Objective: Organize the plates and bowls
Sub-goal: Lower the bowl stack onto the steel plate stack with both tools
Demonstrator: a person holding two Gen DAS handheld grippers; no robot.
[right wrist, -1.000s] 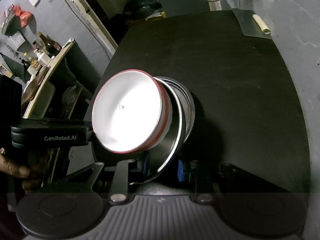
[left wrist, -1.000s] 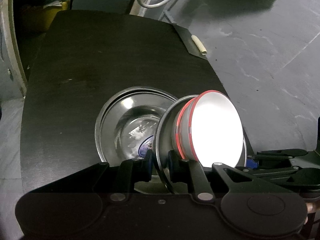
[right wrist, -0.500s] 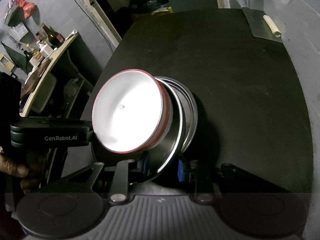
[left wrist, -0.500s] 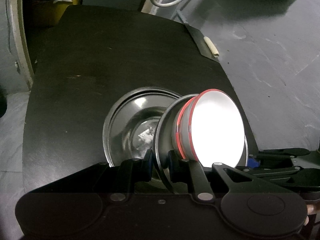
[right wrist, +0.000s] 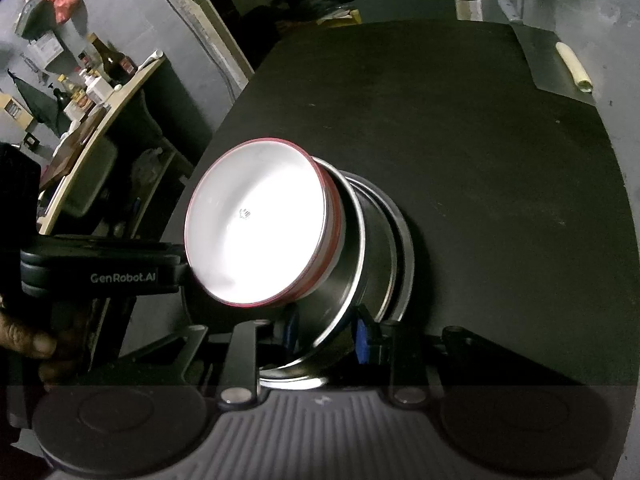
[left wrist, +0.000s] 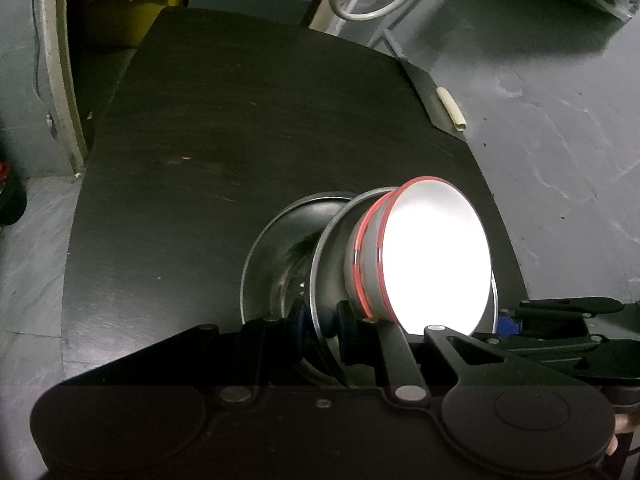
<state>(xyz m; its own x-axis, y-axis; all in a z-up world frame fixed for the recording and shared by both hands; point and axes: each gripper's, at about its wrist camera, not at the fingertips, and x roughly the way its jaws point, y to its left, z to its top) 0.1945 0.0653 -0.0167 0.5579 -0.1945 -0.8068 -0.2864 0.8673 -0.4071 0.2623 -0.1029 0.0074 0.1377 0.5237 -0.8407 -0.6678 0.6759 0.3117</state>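
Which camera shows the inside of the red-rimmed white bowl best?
The right wrist view: the white bowl faces that camera, so its whole interior and a small mark show. The left wrist view catches it more edge-on, its interior blown out by glare.

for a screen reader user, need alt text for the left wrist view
The left gripper pinches the rim of a steel plate carrying a red-rimmed white bowl, above another steel plate on a black table. The right gripper holds the far rim.
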